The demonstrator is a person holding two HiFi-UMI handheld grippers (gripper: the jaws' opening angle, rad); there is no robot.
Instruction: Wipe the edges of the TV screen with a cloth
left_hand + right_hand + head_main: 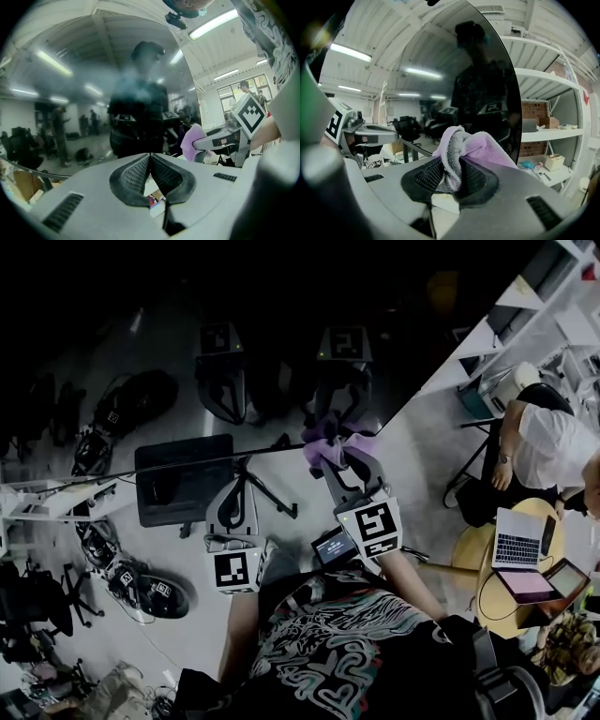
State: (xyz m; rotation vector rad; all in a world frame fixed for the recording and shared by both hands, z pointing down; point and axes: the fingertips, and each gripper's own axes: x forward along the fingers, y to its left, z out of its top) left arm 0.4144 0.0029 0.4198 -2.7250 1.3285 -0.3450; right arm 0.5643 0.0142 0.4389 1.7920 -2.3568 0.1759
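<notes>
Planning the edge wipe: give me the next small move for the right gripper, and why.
Probably slide the right gripper a little to its right, onto the near edge of the TV screen. Its fingers are clamped on the purple cloth, which seems to sit against the dark glass just inside that edge.

Legible words, brands or numbers: we find none.
Item one: left cube marker (232, 569), a black-and-white square code, lower centre of the head view; no letters.
Item two: right cube marker (373, 527), same kind, just right of centre; we see it again at the right of the left gripper view.
Item three: two like codes mirrored in the TV screen (281, 381), upper centre.
Item four: small display (333, 546), centre; we cannot read its print.
</notes>
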